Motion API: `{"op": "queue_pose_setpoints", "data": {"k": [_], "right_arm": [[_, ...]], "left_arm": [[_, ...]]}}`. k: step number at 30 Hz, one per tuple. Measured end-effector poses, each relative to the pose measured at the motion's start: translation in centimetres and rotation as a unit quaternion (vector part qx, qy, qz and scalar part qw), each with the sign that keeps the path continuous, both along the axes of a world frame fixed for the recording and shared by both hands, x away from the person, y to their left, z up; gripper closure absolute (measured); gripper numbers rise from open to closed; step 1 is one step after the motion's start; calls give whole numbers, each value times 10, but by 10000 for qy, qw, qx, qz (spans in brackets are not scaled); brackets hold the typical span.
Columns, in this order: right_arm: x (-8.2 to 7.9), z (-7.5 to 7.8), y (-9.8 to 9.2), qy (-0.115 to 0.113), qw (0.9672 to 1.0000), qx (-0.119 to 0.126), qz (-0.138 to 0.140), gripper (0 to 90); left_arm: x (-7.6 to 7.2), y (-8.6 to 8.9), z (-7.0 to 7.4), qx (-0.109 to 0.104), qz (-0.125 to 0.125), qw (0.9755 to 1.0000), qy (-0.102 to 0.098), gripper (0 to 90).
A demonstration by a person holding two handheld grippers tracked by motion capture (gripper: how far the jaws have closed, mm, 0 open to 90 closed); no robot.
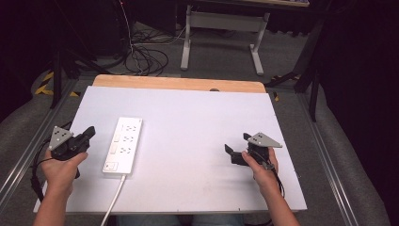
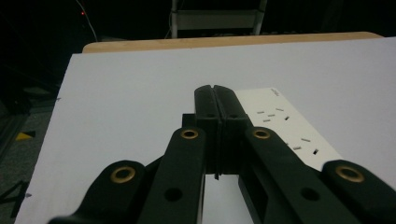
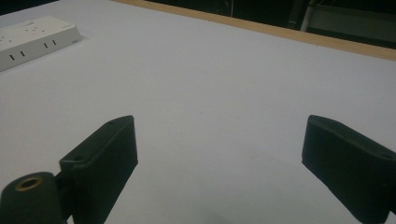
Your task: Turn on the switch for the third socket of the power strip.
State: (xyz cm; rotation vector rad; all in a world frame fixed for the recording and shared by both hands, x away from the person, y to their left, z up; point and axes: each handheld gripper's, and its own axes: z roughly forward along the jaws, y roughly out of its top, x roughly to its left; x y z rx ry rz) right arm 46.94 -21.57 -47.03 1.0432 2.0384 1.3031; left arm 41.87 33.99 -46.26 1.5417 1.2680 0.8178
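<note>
A white power strip (image 1: 123, 145) lies lengthwise on the left half of the white table top (image 1: 197, 117), its cable running off the near edge. My left gripper (image 1: 89, 132) rests just left of the strip, held by a hand, jaws pressed together with nothing between them; in the left gripper view the shut jaws (image 2: 215, 100) point past the strip (image 2: 285, 123). My right gripper (image 1: 237, 143) sits on the right half of the table, jaws spread wide over bare surface (image 3: 219, 140). The strip (image 3: 32, 39) shows far off in the right gripper view.
A wooden edge (image 1: 179, 84) borders the table's far side. Beyond it stand a white desk frame (image 1: 221, 33) and loose cables (image 1: 146, 59) on the floor. Metal rails (image 1: 329, 155) run along both table sides.
</note>
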Motion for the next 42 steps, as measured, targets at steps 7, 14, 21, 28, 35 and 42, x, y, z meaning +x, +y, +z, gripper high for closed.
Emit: {"op": "queue_pose_setpoints", "data": {"k": [7, 14, 21, 28, 35, 42], "right_arm": [[1, 0, 2, 13, 10000, 19, 27, 109], [2, 0, 4, 16, 10000, 26, 65, 109], [4, 0, 6, 18, 9999, 12, 103, 109], [5, 0, 8, 17, 9999, 13, 128, 110], [6, 0, 10, 15, 9999, 3, 141, 110], [7, 0, 10, 22, 9999, 29, 144, 109]], "left_arm": [[-2, 1, 0, -14, 28, 10000, -5, 884], [-4, 3, -1, -9, 93, 10000, -28, 865], [-6, 3, -1, -3, 159, 9999, -42, 805], [-8, 3, -1, 7, 230, 9997, -27, 735], [-8, 3, 0, 76, 242, 9997, -57, 669], [-9, 4, 0, 41, 278, 9996, -58, 620]]}}
